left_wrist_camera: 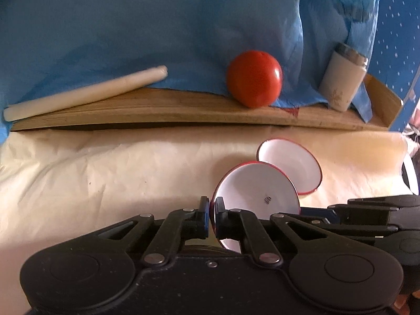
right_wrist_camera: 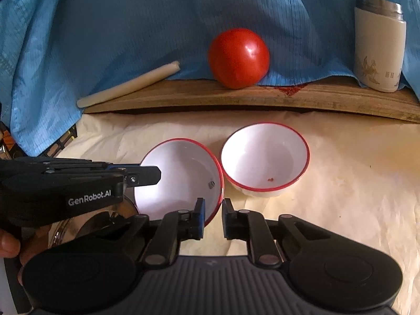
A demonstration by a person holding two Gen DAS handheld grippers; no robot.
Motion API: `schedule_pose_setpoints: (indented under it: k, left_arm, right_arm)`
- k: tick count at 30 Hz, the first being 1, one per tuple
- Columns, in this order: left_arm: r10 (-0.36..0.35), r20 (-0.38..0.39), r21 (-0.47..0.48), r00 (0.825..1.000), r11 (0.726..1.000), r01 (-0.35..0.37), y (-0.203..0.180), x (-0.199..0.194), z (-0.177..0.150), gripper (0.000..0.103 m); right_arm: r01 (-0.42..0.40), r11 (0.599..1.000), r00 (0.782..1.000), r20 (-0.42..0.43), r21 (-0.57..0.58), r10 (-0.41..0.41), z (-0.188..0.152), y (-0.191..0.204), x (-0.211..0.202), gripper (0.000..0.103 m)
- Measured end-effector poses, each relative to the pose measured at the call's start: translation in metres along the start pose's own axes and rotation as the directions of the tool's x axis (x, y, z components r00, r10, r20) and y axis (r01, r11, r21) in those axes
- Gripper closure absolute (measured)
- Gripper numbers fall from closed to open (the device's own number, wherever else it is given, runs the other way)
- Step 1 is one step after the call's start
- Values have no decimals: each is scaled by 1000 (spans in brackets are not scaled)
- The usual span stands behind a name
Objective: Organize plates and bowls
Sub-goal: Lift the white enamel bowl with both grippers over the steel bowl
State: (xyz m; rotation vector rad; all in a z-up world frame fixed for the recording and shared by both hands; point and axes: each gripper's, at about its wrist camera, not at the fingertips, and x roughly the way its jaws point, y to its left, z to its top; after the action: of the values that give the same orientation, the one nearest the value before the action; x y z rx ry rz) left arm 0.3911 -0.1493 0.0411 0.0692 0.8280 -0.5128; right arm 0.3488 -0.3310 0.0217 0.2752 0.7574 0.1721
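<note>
The blue cloth (right_wrist_camera: 131, 26) is hanging across the whole back, far ahead of both grippers, and the cream paper sheet (right_wrist_camera: 354, 197) is lying under them. Beyond the bowls a wooden board (right_wrist_camera: 262, 97) is stretching sideways, carrying a pale rolled stick (right_wrist_camera: 128, 85) toward its left end, a red tomato (right_wrist_camera: 239, 57) ahead and a white flask (right_wrist_camera: 378, 50) to the right. The left gripper (left_wrist_camera: 212, 210) is pinching the near rim of a tilted white bowl with a red rim (left_wrist_camera: 258, 186), its fingers closed tight on that edge. The right gripper (right_wrist_camera: 212, 211) is sitting with its fingers nearly together on the same tilted bowl's right rim, the left finger inside the bowl and the right finger outside it; whether the pads are pressing on it I cannot tell. A second bowl (right_wrist_camera: 265, 157) is standing upright just ahead and to the right of the right gripper, touching the tilted one. A hand (right_wrist_camera: 10, 244) is showing at the lower left.
</note>
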Motion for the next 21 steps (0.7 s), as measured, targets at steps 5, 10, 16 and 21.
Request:
schedule_pose_setpoints:
  k: [5, 10, 16, 21]
  left_arm:
    - [4, 34, -25, 999, 1000, -3, 1, -9, 1, 100]
    - [7, 66, -52, 998, 999, -3, -1, -16, 5, 100]
    - [27, 123, -53, 992, 998, -21, -15, -22, 10, 100]
    - [12, 146, -53, 989, 999, -4, -26, -31, 10, 100]
  right_arm:
    - [-4, 1000, 999, 38, 2, 4, 2, 2, -8, 90]
    - [9, 1000, 997, 75, -4, -9, 5, 5, -17, 90]
    - [31, 999, 992, 119, 17, -33, 8, 1, -25, 91]
    - [34, 999, 988, 150, 28, -38, 7, -3, -39, 91]
